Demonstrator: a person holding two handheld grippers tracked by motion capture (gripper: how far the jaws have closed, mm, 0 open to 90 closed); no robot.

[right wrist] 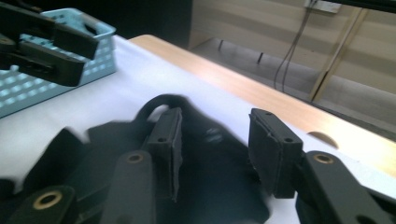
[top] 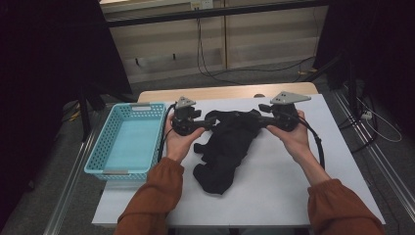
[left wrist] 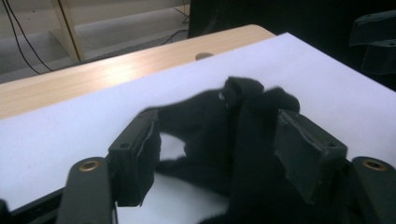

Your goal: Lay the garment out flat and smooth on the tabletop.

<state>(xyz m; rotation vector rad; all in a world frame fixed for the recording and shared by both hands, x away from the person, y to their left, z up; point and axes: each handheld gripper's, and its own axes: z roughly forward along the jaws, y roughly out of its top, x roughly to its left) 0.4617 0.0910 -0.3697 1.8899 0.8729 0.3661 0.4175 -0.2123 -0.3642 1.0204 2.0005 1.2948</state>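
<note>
Handling the black garment is the step in hand, and both of your tools are at its far end. It lies crumpled on the white sheet, its top edge stretched between the two tools and the rest trailing back toward you.

Left gripper: released. Its jaws stand apart with a fold of cloth and a strap-like strip running between them, and the pads do not press on either. Right gripper: likewise released, jaws apart over the cloth, which lies below and between them without being pinched. In the high view the left gripper and the right gripper face each other across the garment's top edge.

Judgement: you are either setting the garment down or re-taking your hold; the frames do not settle which.

Recommendations:
- If you re-grip, seat a single clean edge deep between the pads of each tool, not a bunched fold, so the cloth spreads evenly when you draw the tools apart.
- Keep the strap ahead of your left tool out of the bite, or it may twist the piece.
- Hold both tools level with each other.
- The blue basket stands beyond your left tool, well clear of the cloth; keep the trailing end from dragging over its rim.
</note>
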